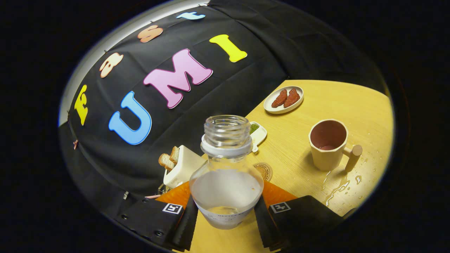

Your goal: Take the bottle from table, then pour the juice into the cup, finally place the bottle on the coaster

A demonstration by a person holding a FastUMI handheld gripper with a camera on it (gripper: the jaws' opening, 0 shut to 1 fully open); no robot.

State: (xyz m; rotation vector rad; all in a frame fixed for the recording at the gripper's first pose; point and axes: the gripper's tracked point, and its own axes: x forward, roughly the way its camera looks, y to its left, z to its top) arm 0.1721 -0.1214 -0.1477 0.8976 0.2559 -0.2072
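Between the two fingers of the tongs [226, 211] sits the bottle [226, 175] — both fingers press its lower sides, so the tongs are closed around it, about a bottle's width apart. Its cap is off, the neck open, and only a shallow pool of clear liquid shows near the bottom. The whole scene appears tilted, so the bottle is probably lifted and canted rather than standing on the desk [316, 196].

Taking the bottle as the landmark: the coaster [263, 171] lies just beyond it and slightly right, partly hidden by its shoulder. The cup [328, 144] stands farther right, well apart, its handle turned away from the bottle. Drops and a thin run of liquid lie on the desk beside the cup, nearer the tongs. A toaster [182, 165] with bread sits just left of the bottle; a small dish [258, 133] and a plate [284, 100] lie beyond it.

My judgement — pouring looks done or nearly so, with placing left. Risks: a wet, smooth bottle may slip in the grip; set down canted or half off the coaster, it could tip and spill what remains.
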